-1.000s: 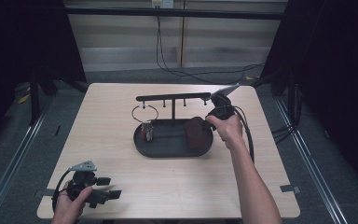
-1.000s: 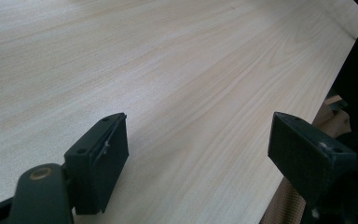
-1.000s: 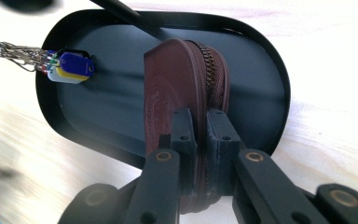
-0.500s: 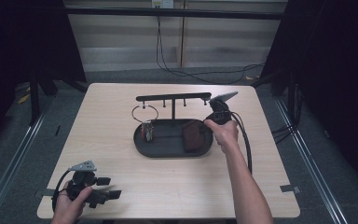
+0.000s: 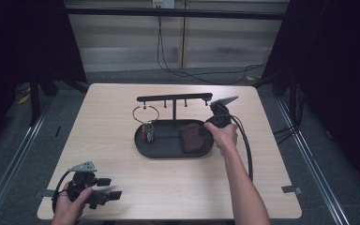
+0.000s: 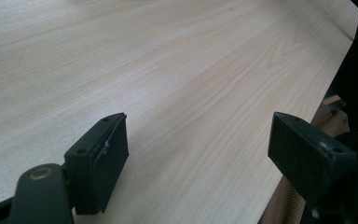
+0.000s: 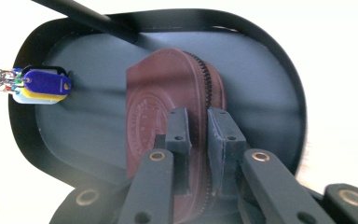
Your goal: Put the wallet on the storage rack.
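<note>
A brown zipped leather pouch (image 5: 192, 138) (image 7: 158, 93) lies in the right half of a black oval tray (image 5: 143, 143) (image 7: 270, 51). My right gripper (image 5: 207, 132) (image 7: 198, 126) reaches into the tray from the right, its jaws close together over the pouch's near edge. They have just been opening slightly, with the leather still between the pads. A bunch of coloured key tags (image 5: 148, 131) (image 7: 42, 86) rests at the tray's left end. My left gripper (image 5: 115, 190) (image 6: 198, 140) sits open at the table's front left corner, over bare wood.
A black T-shaped hanger bar (image 5: 173, 98) rises from the tray's back, with a wire ring (image 5: 145, 112) hanging at its left. The right gripper's cable (image 5: 246, 145) trails along the forearm. The table edge (image 6: 303, 121) runs close beside the left gripper.
The right hand has come down with the pouch, which now lies in the tray. The left hand has stayed where it was.
</note>
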Demonstrator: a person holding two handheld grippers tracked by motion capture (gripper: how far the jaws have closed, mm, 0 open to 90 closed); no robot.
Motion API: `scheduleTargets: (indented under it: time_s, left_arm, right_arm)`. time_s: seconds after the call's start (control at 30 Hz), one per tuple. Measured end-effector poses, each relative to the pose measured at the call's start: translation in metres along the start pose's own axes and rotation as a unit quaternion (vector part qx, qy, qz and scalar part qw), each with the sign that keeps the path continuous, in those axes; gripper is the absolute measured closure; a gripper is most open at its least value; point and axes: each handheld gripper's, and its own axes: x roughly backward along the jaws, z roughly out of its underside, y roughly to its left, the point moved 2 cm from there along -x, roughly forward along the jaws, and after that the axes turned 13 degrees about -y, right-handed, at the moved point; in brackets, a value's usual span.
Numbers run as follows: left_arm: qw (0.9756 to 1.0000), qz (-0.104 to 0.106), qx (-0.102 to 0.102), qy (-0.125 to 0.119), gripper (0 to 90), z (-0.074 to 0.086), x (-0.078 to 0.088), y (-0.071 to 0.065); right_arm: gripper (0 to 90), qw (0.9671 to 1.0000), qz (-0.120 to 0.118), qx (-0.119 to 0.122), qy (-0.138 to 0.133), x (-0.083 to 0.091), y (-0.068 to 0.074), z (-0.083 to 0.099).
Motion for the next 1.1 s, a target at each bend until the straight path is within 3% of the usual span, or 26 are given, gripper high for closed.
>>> scheduleTargets:
  time_s: [0.33,0.37,0.63,0.87,1.1]
  left_arm:
    - [1.0,-0.001,0.0,-0.001,20.1,0.0,0.0,0.0]
    - [1.0,-0.002,-0.001,-0.001,20.1,0.0,0.0,0.0]
    - [1.0,-0.001,-0.001,-0.001,20.1,0.0,0.0,0.0]
    - [1.0,-0.002,0.002,-0.003,20.1,0.0,0.0,0.001]
    - [0.9999,-0.005,0.006,-0.007,20.1,0.0,0.001,0.002]
  right_arm:
    - [65.2,0.9997,-0.007,0.015,-0.018,0.004,-0.002,0.002]
    - [58.9,0.9996,-0.01,0.02,-0.02,0.005,0.0,0.002]
    - [40.5,0.9987,0.0,0.037,-0.036,0.014,0.0,0.005]
    - [35.6,0.9969,-0.008,0.046,-0.063,0.028,0.001,0.011]
    - [30.0,0.9933,-0.011,0.064,-0.095,0.042,-0.009,0.029]
